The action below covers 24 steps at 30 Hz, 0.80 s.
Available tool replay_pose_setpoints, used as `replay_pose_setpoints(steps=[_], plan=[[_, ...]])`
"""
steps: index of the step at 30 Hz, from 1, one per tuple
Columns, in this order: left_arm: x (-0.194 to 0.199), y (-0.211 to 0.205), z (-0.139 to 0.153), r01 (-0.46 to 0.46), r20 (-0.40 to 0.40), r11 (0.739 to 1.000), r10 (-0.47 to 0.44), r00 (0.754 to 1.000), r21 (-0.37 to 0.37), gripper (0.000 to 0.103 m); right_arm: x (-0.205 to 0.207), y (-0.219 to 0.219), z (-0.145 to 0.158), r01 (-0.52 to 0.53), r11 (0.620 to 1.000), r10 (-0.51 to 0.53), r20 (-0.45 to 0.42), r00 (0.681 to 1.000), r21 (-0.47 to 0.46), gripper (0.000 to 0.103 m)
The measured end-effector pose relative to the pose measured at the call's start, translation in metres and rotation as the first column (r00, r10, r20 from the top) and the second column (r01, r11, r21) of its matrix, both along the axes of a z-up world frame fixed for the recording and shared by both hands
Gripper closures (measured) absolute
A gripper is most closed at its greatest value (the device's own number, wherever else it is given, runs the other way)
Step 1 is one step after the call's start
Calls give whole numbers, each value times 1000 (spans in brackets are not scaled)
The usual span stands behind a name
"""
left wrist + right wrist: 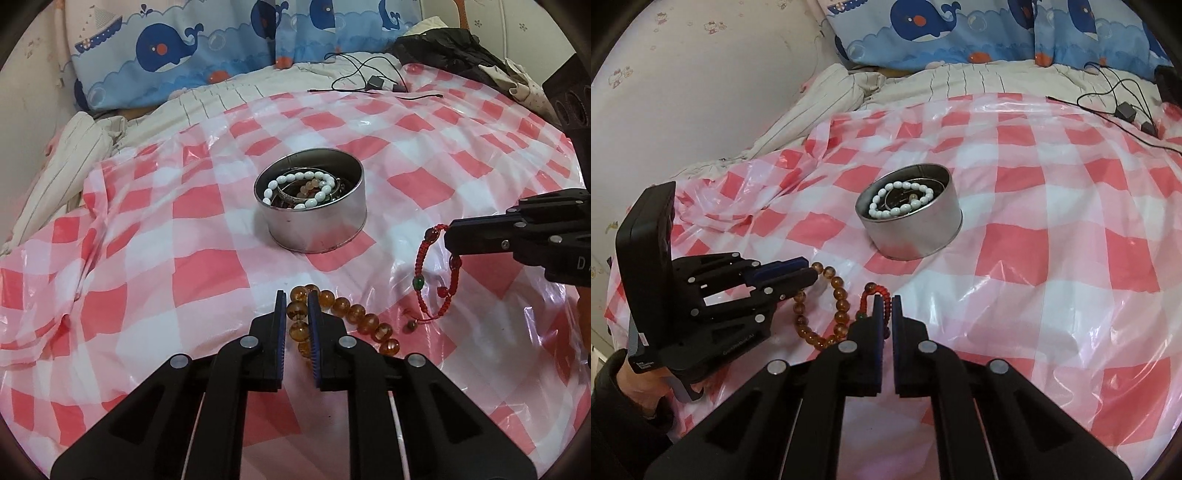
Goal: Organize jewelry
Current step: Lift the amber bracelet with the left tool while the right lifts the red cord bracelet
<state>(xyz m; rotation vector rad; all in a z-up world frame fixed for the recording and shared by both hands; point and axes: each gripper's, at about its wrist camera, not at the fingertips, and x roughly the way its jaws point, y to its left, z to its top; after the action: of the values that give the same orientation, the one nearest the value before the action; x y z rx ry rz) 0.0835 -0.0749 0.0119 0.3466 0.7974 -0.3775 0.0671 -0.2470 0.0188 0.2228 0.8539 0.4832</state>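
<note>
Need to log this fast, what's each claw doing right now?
Left claw: closed on the amber bead bracelet.
Right claw: closed on the red cord bracelet, lifted.

The bed is covered by a red-and-white checked plastic sheet, wrinkled and glossy. A round metal tin stands on the sheet, ahead of the left fingers. An amber bead bracelet lies on the sheet, partly between those fingers. A black cable with adapter lies far beyond the tin, near a whale-print pillow.
</note>
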Motion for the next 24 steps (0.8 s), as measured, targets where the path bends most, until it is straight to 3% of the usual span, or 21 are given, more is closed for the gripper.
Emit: replay_pose_setpoints(steps=[13, 17, 21, 23, 24], plan=[[0, 1, 1, 1, 8, 1000, -1, 1000, 1, 92, -1, -2, -2, 16, 999, -15, 5, 1000, -40, 98], [2, 1, -3, -5, -22, 1000, 5, 1000, 13, 92, 1, 1, -7, 40, 991, -41, 0, 999, -129, 98], [7, 4, -11, -28, -63, 1000, 29, 998, 10, 92, 7, -8, -19, 80, 984, -90, -57, 994, -159, 98], [7, 4, -11, -28, -63, 1000, 29, 998, 9, 91, 8, -9, -22, 84, 984, -95, -68, 993, -160, 95], [7, 4, -12, -27, -62, 1000, 28, 998, 8, 87, 8, -8, -22, 85, 983, -97, -61, 993, -164, 78]])
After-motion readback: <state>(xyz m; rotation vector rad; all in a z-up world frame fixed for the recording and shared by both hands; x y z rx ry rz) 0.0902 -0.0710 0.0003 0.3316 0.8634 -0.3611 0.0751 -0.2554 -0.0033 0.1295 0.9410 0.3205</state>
